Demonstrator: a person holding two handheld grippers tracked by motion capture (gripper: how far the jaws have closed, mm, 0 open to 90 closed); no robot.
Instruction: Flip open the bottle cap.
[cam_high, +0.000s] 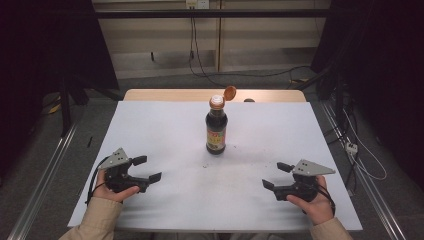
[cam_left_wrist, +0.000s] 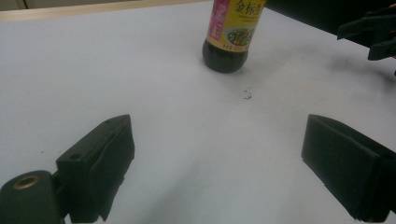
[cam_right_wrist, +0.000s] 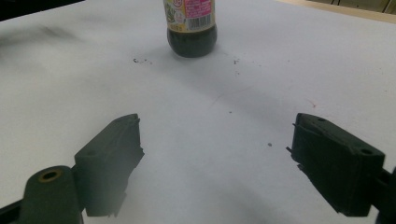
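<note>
Both claws, left claw (cam_high: 150, 169) and right claw (cam_high: 274, 175), sit wide and empty; the dark glass sauce bottle (cam_high: 216, 131) with its flipped-open orange cap (cam_high: 229, 93) stands ahead between them, so steady its body before pressing that cap.

A wooden counter (cam_high: 150, 94) carries a white sheet (cam_high: 165, 135) covering most of it, and a dark sauce bottle (cam_high: 216, 131) stands upright near the sheet's middle.

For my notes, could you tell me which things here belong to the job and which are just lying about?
In the job:
bottle, its flip cap open
left gripper, open
right gripper, open

Lying about:
white sheet on the table
wall cables
power strip on the floor
</note>
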